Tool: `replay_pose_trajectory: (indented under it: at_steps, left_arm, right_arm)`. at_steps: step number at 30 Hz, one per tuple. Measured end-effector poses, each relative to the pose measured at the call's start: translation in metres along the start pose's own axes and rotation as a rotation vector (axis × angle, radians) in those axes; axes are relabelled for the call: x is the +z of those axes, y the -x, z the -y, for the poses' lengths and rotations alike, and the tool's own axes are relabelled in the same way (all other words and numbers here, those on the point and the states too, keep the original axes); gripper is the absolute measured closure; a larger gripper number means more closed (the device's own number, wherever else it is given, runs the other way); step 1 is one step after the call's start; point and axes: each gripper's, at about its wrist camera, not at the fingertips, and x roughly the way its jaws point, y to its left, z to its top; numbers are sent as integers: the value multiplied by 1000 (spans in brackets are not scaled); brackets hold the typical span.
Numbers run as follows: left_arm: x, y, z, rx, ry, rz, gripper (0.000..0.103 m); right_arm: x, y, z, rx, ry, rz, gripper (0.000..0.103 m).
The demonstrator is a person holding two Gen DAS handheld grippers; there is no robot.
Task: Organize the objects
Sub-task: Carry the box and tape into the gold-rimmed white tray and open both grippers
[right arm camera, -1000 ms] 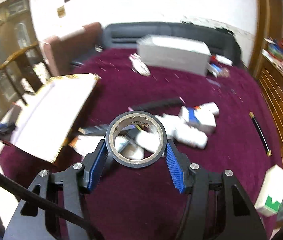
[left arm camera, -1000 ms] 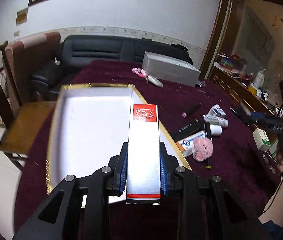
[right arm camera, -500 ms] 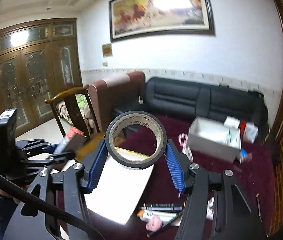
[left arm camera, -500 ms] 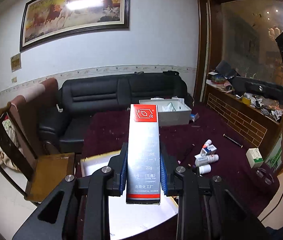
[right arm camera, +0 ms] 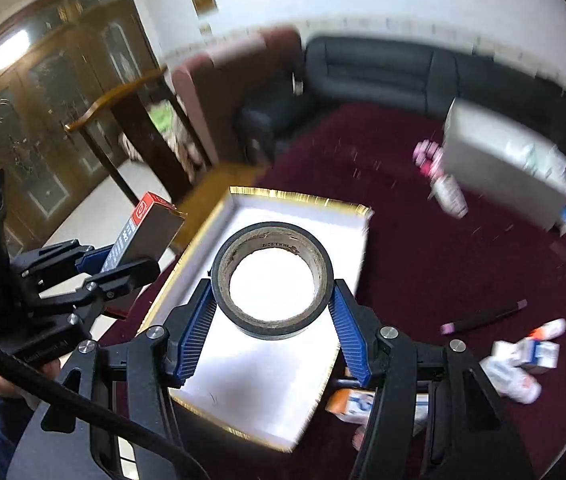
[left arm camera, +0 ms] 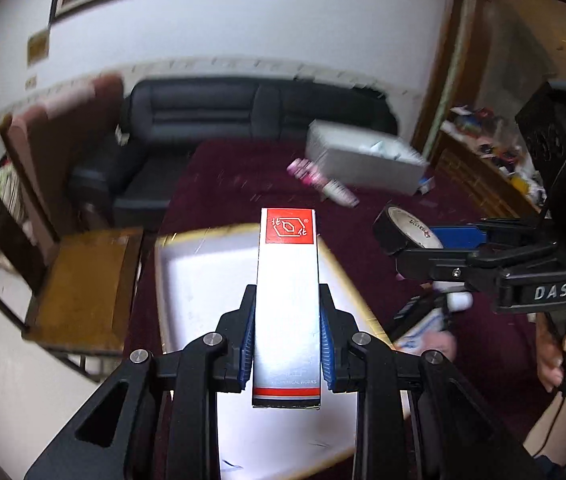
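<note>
while the white tray (right arm camera: 239,216) lies bare, clamped mid-air—carton (left arm camera: 287,300) in left gripper (left arm camera: 286,344), tape roll (right arm camera: 271,280) in right gripper (right arm camera: 273,332)—clutter (right arm camera: 523,364) mostly unsorted.

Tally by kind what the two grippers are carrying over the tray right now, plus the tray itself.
Cartons: 1, the red-topped carton in the left gripper
Tape rolls: 1, the black tape roll in the right gripper
Trays: 1, the gold-rimmed white tray
Total: 3
</note>
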Motion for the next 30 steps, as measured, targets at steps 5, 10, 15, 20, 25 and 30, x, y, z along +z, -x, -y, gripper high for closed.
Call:
replay_pose_trajectory:
  at_steps: [5, 10, 15, 20, 25, 30]
  left_arm:
    - [-2, -62, -36, 87, 101, -120, 80]
    - [1, -110, -51, 148, 124, -201, 80]
    - [-3, -137, -64, 179, 159, -246, 80]
    - [-2, -137, -68, 199, 165, -227, 80]
    - [2, -145, -74, 193, 170, -232, 80]
    - [3, -150, -78, 212, 187, -227, 79]
  right_arm:
    - [30, -72, 4, -55, -27, -85, 46]
    - [42, -129, 15, -44, -114, -156, 46]
    - [47, -164, 20, -42, -175, -189, 45]
    - [52, -178, 21, -49, -195, -201, 45]
    - [58, -190, 21, -52, -209, -209, 45]
    - [62, -207, 20, -53, -221, -216, 45]
